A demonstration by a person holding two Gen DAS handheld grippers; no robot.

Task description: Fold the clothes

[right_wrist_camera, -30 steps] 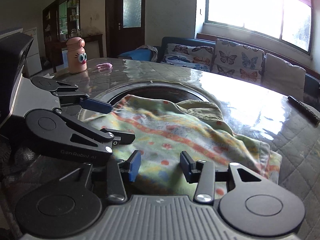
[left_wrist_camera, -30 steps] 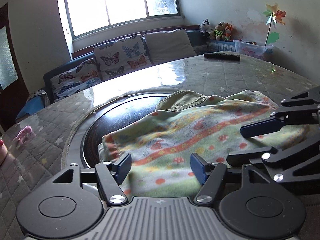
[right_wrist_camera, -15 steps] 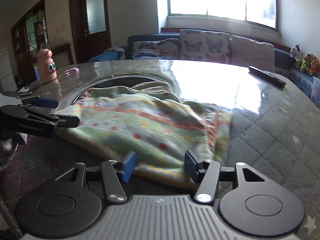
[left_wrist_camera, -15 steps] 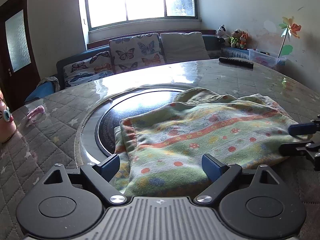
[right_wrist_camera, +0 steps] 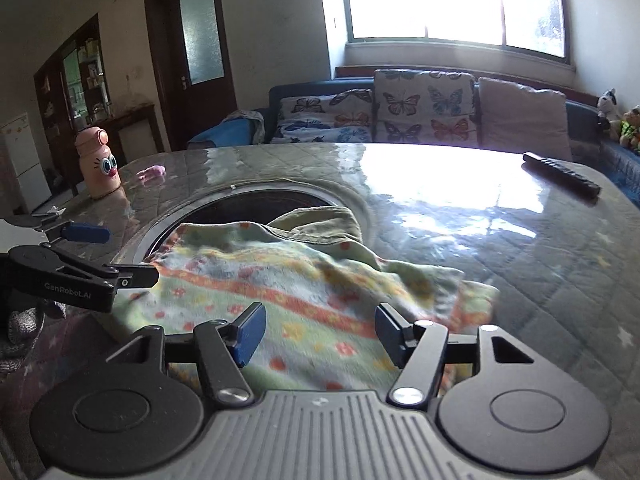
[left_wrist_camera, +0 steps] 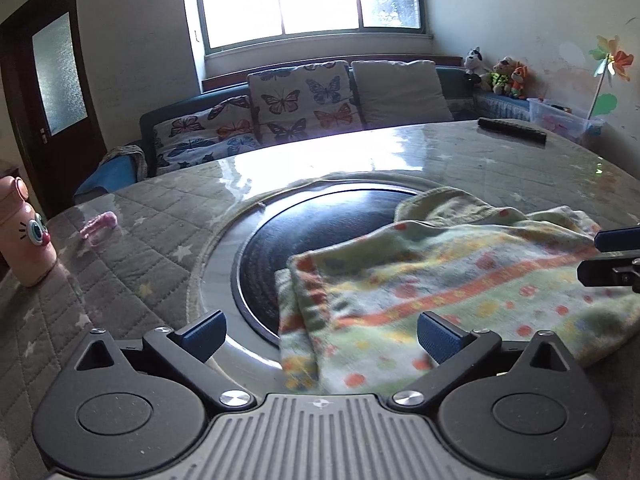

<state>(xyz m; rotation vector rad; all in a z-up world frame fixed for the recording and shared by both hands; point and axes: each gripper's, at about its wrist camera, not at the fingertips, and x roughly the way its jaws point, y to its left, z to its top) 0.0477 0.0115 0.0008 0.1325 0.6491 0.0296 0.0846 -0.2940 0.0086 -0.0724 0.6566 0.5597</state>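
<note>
I see the folded cloth (left_wrist_camera: pixel 460 292) lying flat on the table (left_wrist_camera: pixel 132 248), green with orange stripes and red dots. Part of it hangs over the dark round plate (left_wrist_camera: pixel 316 236) set into the table's middle. A second layer peeks out along its edge.

My left claw (left_wrist_camera: pixel 320 332) hovers just in front of the cloth's near corner. Its two blue pads are spread wide apart and hold nothing. My right claw (right_wrist_camera: pixel 316 330) sits over the cloth's near edge, also open with nothing pinched between its pads.

Off to the far left of my left claw stands a pink bottle (left_wrist_camera: pixel 24 232) with big cartoon eyes, and a small pink thing (left_wrist_camera: pixel 98 224) lies near it. Far ahead on the right lies a black remote (left_wrist_camera: pixel 512 130). Behind the table is a sofa (left_wrist_camera: pixel 304 108) with butterfly cushions.
</note>
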